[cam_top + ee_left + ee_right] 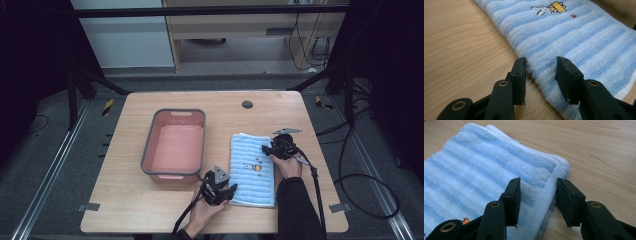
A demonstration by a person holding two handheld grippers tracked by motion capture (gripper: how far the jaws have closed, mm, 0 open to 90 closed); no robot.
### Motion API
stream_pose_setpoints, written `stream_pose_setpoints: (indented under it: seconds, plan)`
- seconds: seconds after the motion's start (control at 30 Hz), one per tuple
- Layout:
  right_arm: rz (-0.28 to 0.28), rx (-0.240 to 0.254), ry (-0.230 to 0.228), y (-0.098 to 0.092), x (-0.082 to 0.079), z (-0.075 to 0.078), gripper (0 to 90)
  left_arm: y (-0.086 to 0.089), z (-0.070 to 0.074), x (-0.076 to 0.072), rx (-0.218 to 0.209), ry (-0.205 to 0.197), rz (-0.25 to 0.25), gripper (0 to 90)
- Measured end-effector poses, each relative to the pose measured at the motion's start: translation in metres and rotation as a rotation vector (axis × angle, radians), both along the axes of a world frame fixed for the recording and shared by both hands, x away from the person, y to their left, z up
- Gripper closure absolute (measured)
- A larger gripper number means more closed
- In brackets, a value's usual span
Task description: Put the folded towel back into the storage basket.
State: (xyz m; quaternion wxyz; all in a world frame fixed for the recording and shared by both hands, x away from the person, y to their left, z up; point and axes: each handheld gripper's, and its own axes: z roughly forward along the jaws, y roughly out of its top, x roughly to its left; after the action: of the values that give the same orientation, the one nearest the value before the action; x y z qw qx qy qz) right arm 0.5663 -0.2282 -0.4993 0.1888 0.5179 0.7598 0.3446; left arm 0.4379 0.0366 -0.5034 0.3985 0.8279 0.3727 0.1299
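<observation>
We have a folded blue-striped towel (252, 170) lying flat on the table (125, 200), at about 3 o'clock from the pink basin (175, 145) and just beside it. Our left gripper (541, 65) sits at the towel's near left corner, our right gripper (538, 188) at its far right edge; both stand open astride the edge, gripping nothing yet. We judge the step is taking hold, so next we must close both on all layers. How many layers lie between the jaws is hidden.
</observation>
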Motion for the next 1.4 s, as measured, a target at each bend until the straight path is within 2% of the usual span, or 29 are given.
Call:
stream_pose_setpoints:
  seconds: [0.2,0.3,0.37,0.43,0.57,0.9,1.0,1.4]
  plan:
    - [0.006,0.008,0.006,0.003,-0.001,0.001,64.8,-0.001,0.0,-0.001,-0.007,0.014,0.007,64.9]
    - [0.011,0.029,0.016,0.004,-0.002,0.001,73.1,-0.002,0.0,-0.001,-0.01,0.023,0.006,70.9]
    - [0.012,0.03,0.017,0.004,-0.002,0.001,74.5,-0.003,0.0,-0.001,-0.015,0.032,0.011,72.3]
    - [0.016,0.023,0.014,0.006,-0.003,0.001,78.2,-0.004,0.001,-0.002,-0.016,0.033,0.018,77.6]
    - [0.022,0.015,0.006,0.008,-0.004,0.001,80.4,-0.006,0.002,-0.002,0.001,0.025,0.024,82.1]
    - [0.033,0.035,0.001,0.005,-0.008,0.01,82.1,0.0,0.005,-0.002,-0.06,0.03,0.037,86.5]
    - [0.038,0.057,-0.03,0.004,-0.012,0.02,82.2,0.003,0.013,-0.004,-0.094,0.016,0.027,86.6]
    - [0.05,0.075,-0.102,0.004,-0.023,0.047,82.2,0.009,0.041,-0.008,-0.143,-0.029,0.001,86.6]
